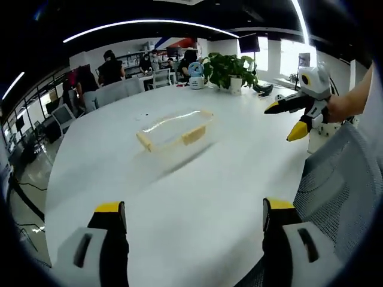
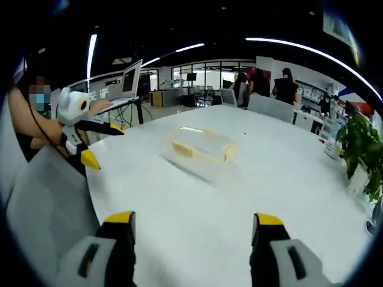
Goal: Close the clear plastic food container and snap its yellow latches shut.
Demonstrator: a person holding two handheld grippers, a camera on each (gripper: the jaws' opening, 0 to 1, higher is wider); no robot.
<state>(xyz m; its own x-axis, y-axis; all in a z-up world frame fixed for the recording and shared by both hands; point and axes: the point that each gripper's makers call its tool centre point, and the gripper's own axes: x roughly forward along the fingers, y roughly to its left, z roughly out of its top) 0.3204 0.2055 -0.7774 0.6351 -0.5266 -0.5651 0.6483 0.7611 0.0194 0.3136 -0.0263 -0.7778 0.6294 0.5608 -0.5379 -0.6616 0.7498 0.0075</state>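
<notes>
- Both jaws of the left gripper stood spread wide at the bottom of the left gripper view, yellow-tipped, with nothing between them but bare tabletop.
- Likewise the right gripper had its jaws spread apart in the right gripper view, pinching nothing.
- Each tool also showed in the other's camera: the right gripper sat at the right edge of the left gripper view, held by a hand, its yellow-tipped jaws parted and pointing out over the table.
- In the right gripper view the left gripper came in from the left, gripped by a person's hand, its jaws parted too.
- The clear plastic food container rested on the white round table, well ahead of both grippers and touched by neither.
- Yellow latches showed on its near side and at its ends; in the right gripper view they marked two corners of the container.
- Whether the lid was seated or the latches were snapped down could not be told at that distance.
- A grey mesh chair back stood at the near table edge, beside the left gripper's right jaw.
- A potted green plant and a small blue-and-white item stood at the far side of the table.
- Several people sat or stood at desks beyond the table.
</notes>
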